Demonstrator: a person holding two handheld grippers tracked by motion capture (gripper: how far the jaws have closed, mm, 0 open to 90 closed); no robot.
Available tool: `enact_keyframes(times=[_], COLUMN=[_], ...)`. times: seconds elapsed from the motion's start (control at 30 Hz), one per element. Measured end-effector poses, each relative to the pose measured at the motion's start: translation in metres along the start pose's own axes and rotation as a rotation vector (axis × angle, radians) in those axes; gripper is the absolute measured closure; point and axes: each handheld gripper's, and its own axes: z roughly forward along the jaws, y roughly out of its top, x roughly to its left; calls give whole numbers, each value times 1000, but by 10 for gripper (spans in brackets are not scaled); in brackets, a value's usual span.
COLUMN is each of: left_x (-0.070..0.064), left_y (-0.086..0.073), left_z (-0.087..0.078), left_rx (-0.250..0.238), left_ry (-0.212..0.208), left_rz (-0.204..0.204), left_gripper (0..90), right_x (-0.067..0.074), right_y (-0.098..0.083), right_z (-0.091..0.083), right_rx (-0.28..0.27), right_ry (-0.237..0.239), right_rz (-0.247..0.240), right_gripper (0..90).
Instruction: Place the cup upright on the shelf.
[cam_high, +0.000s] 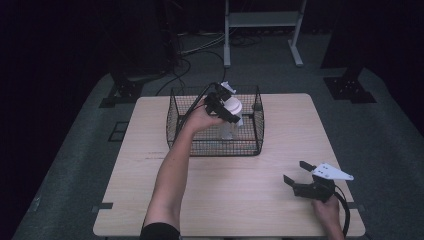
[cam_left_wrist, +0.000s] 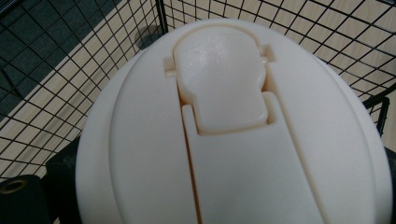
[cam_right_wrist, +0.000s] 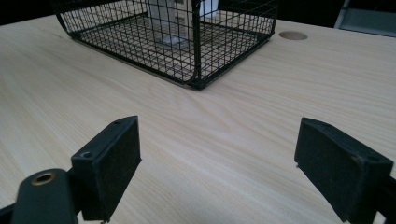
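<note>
The bottle is standing upright inside the wire basket, its cream lid pointing up and its clear body running straight down toward the basket floor. The left gripper is sitting right at that lid, coming in from the person's side and slightly above; in the left gripper view the lid is pressing up close against the camera with a black jaw edge peeking at the lower left. Whether those jaws are clamped on the lid or just resting beside it, I cannot tell. So the long axis is vertical, and I'd judge the clean way out is straight up, since basket walls are ringing the bottle on all sides, the far right corner being nearest. Over on the near right of the table, the right gripper is hovering low with its jaws spread wide, well apart from the basket, with bare wood all around it.
</note>
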Motion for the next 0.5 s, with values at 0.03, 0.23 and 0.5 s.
enact_keyframes(times=[0.03, 0.23, 0.5], left_x=[0, -2, -3], left_y=[-1, -2, -2], left_z=[0, -1, 1], left_rx=[1, 3, -13], left_ry=[-1, 3, 14], left_rz=[6, 14, 8], left_gripper=[47, 46, 44], right_x=[0, -1, 1], right_y=[0, 0, 0], right_z=[0, 0, 0], right_rx=[0, -5, 3], right_ry=[0, 4, 6], right_rz=[0, 3, -5], right_gripper=[135, 135, 135])
